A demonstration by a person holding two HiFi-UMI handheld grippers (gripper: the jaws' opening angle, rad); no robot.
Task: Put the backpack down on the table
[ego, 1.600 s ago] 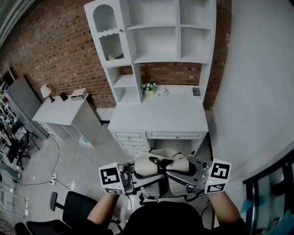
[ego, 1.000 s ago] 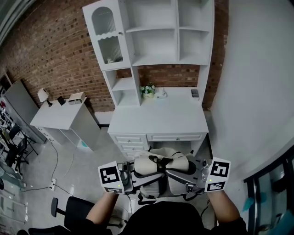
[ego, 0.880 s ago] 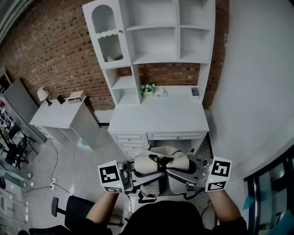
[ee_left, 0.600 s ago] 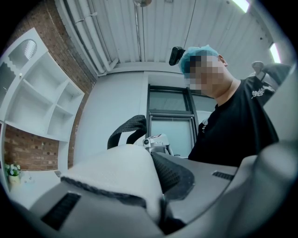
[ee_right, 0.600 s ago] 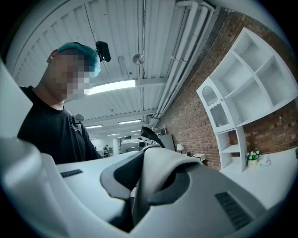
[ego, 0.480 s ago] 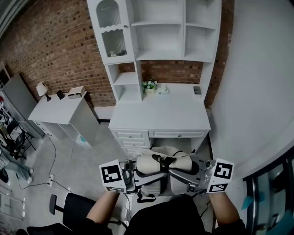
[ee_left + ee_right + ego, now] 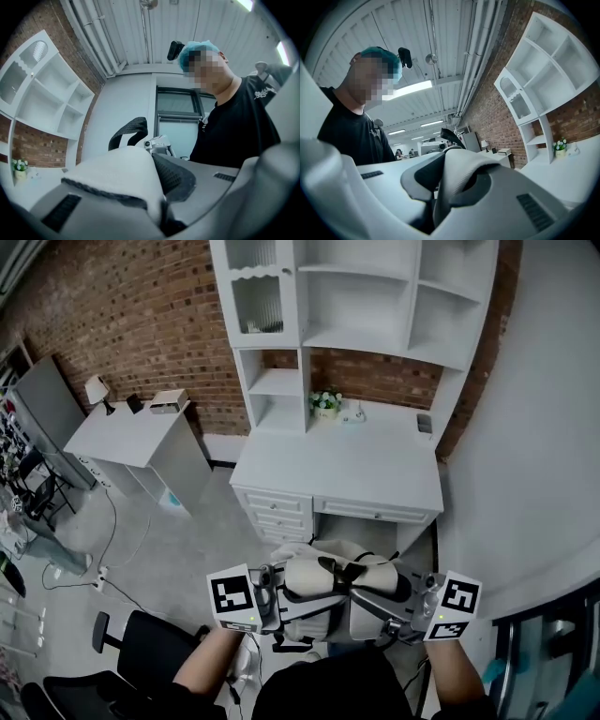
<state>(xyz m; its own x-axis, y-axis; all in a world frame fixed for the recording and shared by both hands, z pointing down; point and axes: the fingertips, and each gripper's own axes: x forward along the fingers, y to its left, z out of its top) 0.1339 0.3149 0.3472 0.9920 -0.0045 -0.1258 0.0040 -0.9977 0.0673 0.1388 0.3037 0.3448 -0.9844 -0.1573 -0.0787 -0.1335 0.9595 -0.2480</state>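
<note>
White desk point(image 7: 337, 470) against a brick wall point(image 7: 141, 324) at twelve o'clock. Pale backpack point(image 7: 328, 582) hangs at six o'clock, short of it, with left gripper point(image 7: 270, 596) and right gripper point(image 7: 405, 604) each clamped on its padded fabric. Best carried level over the desktop before lowering.

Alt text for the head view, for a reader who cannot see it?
Seen from above, a cream and grey backpack is held up between the left claw and the right claw, each clamped on its fabric, just in front of a white desk. The desk has shelves above it and stands against a brick wall.
</note>
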